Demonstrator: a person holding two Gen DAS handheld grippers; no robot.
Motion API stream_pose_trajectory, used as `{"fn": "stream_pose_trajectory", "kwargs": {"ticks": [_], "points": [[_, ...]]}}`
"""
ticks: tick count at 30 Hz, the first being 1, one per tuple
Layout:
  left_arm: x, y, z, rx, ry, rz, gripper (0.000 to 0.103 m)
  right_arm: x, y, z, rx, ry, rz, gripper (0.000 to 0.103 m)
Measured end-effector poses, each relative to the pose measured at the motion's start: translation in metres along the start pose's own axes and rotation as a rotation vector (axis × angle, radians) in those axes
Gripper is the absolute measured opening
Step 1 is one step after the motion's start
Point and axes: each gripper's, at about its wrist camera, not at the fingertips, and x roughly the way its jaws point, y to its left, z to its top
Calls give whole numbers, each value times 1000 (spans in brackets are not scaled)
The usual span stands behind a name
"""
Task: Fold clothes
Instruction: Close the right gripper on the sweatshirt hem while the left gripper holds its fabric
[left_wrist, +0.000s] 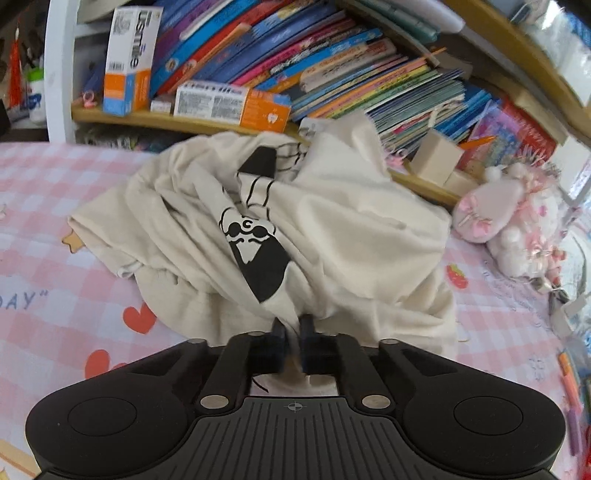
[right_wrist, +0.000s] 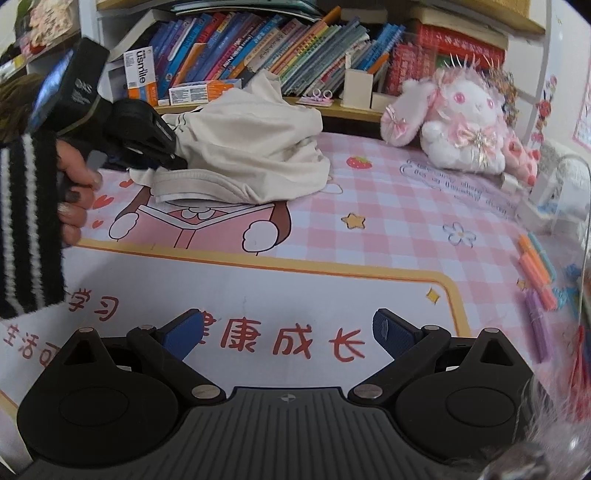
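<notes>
A crumpled cream T-shirt (left_wrist: 351, 221) with a black print lies heaped on the pink checked mat (left_wrist: 55, 206), up against the bookshelf. My left gripper (left_wrist: 293, 332) is shut on a fold at the shirt's near edge, with cloth pinched between the pads. The right wrist view shows the same shirt (right_wrist: 251, 155) at upper left. There the left gripper (right_wrist: 173, 160) bites its left edge, held by a hand (right_wrist: 74, 173) in a black-and-white striped sleeve. My right gripper (right_wrist: 291, 328) stands open over the mat's printed lettering, well short of the shirt, with nothing between its blue pads.
A low shelf of leaning books (right_wrist: 295, 48) and small boxes (left_wrist: 229, 103) runs behind the shirt. A pink-and-white plush rabbit (right_wrist: 461, 122) sits at the back right. Coloured markers (right_wrist: 535, 269) lie along the mat's right edge, beside a clear container (right_wrist: 554, 192).
</notes>
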Motion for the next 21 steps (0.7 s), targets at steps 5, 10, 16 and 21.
{"fn": "stream_pose_trajectory", "kwargs": {"ticks": [5, 10, 16, 21], "points": [[-41, -3, -1, 35, -71, -51, 2, -1, 5, 7, -87, -34, -21, 100], [-75, -2, -9, 42, -95, -98, 2, 1, 13, 14, -177, -60, -13, 100], [-104, 1, -25, 36, -103, -118, 2, 5, 33, 17, -334, -80, 0, 88], [-122, 4, -42, 26, -94, -128, 2, 9, 49, 17, -450, -104, 5, 83]]}}
